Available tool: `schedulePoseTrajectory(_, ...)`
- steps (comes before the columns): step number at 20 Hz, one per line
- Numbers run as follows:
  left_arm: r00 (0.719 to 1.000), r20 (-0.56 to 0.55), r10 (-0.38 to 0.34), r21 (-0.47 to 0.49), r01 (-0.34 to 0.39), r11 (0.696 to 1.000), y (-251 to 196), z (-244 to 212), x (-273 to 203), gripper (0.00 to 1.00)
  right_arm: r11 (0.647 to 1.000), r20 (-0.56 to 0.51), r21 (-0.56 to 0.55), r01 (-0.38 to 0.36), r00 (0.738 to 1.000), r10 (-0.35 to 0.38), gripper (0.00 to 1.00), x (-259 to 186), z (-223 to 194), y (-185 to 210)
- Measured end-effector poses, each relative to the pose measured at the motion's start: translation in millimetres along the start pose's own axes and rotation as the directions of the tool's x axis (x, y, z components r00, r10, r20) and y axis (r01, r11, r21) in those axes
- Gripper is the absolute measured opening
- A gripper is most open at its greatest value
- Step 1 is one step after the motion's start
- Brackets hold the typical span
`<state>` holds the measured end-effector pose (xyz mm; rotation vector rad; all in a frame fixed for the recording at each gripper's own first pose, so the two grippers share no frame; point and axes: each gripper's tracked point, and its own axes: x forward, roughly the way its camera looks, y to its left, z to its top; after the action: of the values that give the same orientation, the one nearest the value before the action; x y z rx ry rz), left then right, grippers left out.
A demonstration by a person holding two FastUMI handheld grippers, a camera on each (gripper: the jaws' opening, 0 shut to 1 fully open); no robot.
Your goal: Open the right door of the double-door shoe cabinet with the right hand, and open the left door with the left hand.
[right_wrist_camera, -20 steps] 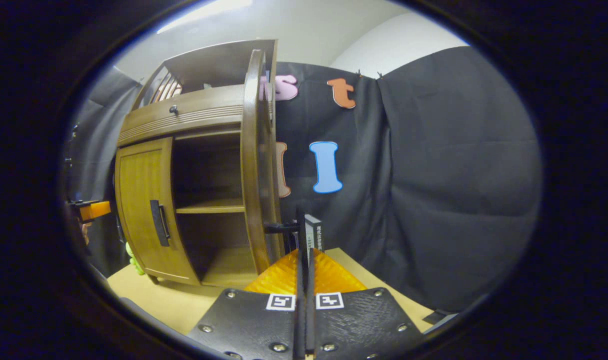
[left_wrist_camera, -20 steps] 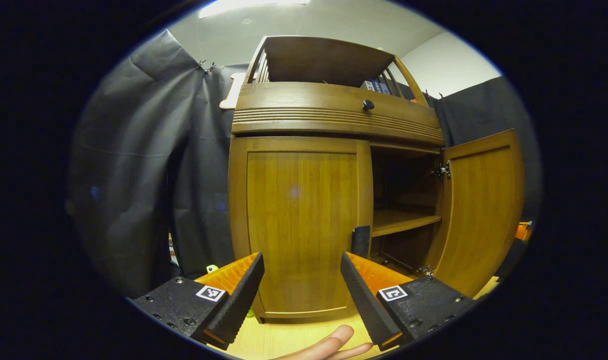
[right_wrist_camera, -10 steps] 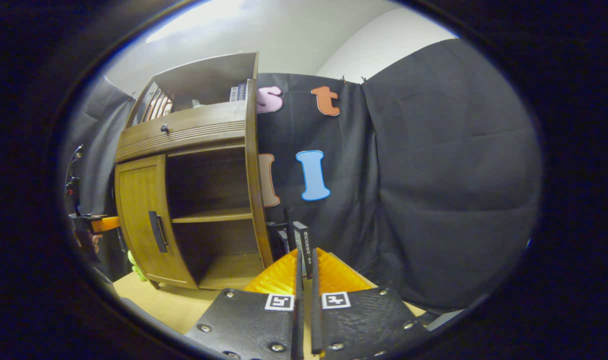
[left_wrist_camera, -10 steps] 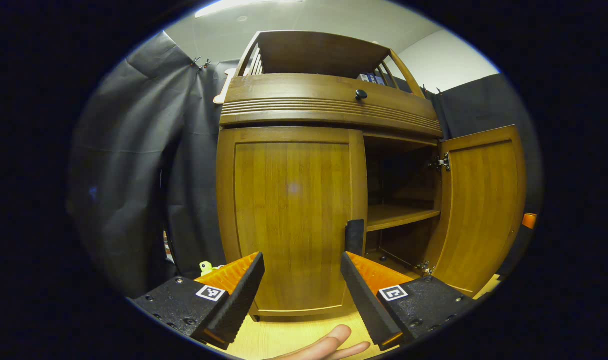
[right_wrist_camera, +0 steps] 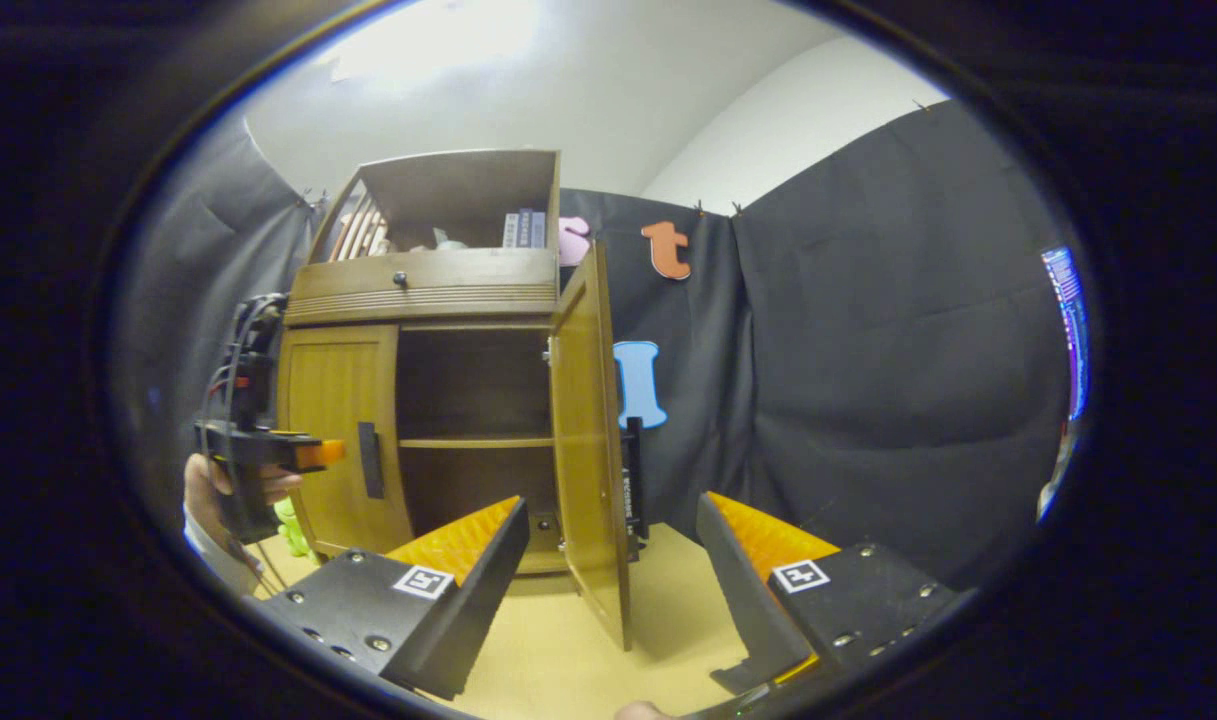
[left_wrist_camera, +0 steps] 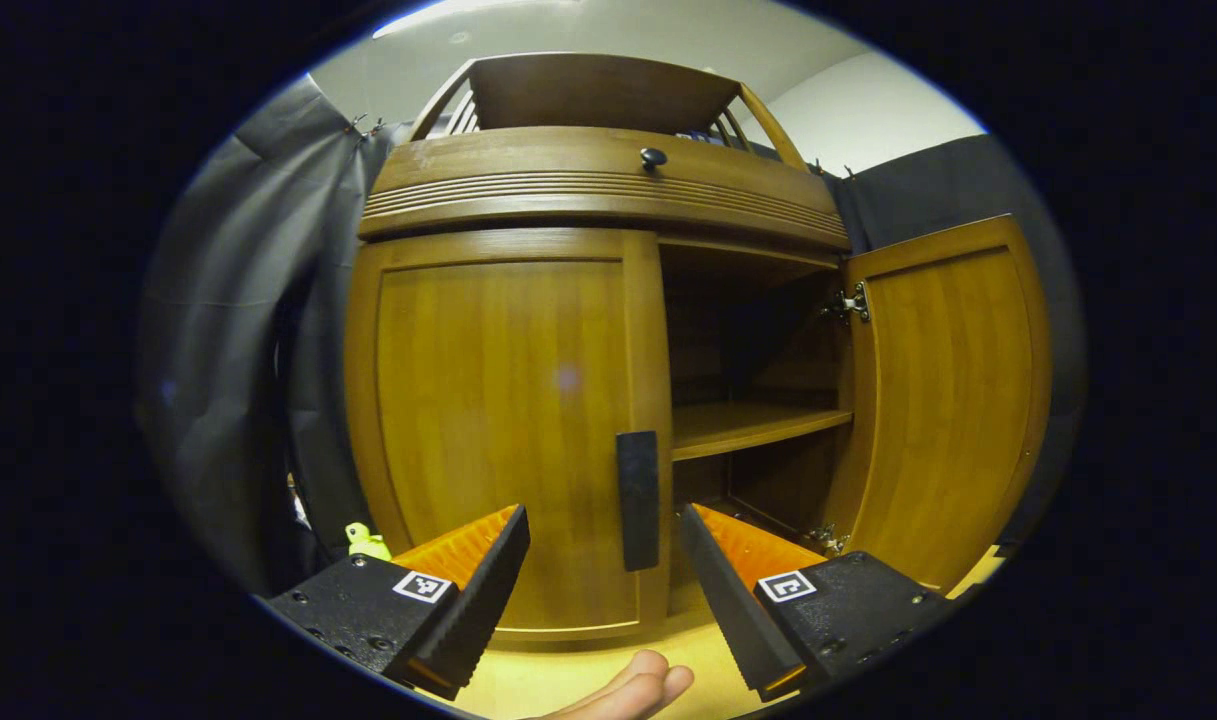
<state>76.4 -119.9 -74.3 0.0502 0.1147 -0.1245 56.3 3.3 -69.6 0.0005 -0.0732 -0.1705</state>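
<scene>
Right door open, left door shut, both your grippers spread and holding nothing.

Your left gripper (left_wrist_camera: 604,585) faces the left door (left_wrist_camera: 503,420), its handle (left_wrist_camera: 638,500) just ahead between the fingers. The right door (right_wrist_camera: 590,450) stands edge-on before your right gripper (right_wrist_camera: 613,590); the shelf (left_wrist_camera: 758,425) inside is bare.

cloth-walled booth (right_wrist_camera: 868,350) with cabinet (right_wrist_camera: 428,300)

Brown wood-grain shoe cabinet (left_wrist_camera: 508,400), black handle (left_wrist_camera: 638,500).
</scene>
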Motion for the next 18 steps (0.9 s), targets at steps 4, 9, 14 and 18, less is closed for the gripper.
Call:
schedulePoseTrajectory(4,1.000,0.017,0.020,-0.018,-0.020,1.000,-15.6,7.5,23.9,0.98,1.000,0.005,0.005,-0.019,1.000,0.019,1.00,-20.8,3.5,15.9)
schedulePoseTrajectory(9,0.996,0.012,0.084,-0.036,-0.084,0.996,-18.8,6.9,51.0,0.99,0.997,-0.026,0.004,-0.083,0.996,0.083,1.00,-30.6,10.0,46.5)
schedulePoseTrajectory(14,0.986,0.018,0.167,-0.053,-0.165,0.985,-2.4,3.3,75.6,0.96,0.979,-0.010,-0.015,-0.204,0.979,0.203,1.00,-56.2,16.1,95.2)
schedulePoseTrajectory(18,0.984,-0.118,0.137,-0.053,-0.144,0.988,-4.1,-31.2,85.8,0.47,0.968,-0.013,-0.047,-0.247,0.969,0.247,1.00,-78.1,23.0,109.4)
